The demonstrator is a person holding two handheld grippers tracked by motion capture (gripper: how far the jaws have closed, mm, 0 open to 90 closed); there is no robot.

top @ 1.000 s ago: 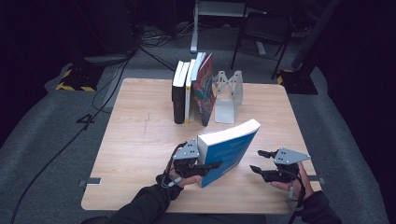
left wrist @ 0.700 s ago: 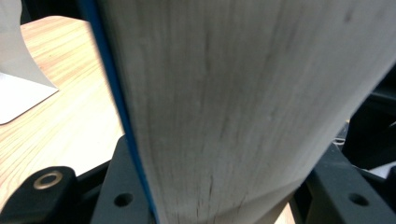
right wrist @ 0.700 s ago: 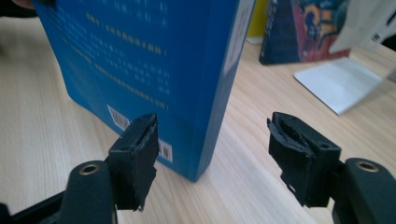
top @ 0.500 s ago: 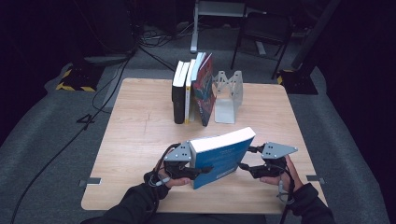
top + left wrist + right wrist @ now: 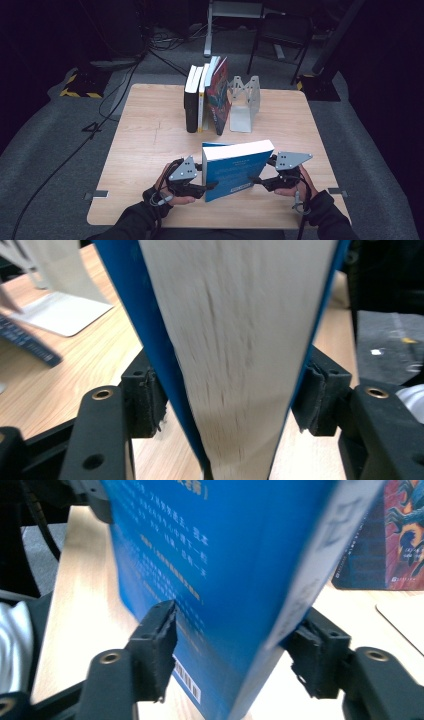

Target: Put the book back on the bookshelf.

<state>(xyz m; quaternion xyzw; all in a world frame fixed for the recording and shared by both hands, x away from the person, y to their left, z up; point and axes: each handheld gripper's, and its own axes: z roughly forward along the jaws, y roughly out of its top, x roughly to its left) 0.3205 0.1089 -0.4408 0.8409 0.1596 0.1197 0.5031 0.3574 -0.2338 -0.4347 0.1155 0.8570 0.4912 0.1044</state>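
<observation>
Blue-covered, thick paperback book (image 5: pixel 235 170) stands on edge on the light wooden table (image 5: pixel 145 150), well in front of the row of upright books (image 5: pixel 206 97) leaning by the grey metal bookend (image 5: pixel 243 102). Left gripper (image 5: pixel 202 186) is clamped across its page edge, right gripper (image 5: pixel 260 181) across its spine end, each jaw pad pressing a cover.

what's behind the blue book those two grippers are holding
Behind the blue book, farther up the wooden table, stands a row of upright books beside a grey metal bookend. The table strip directly behind the book is covered from the high view.
</observation>
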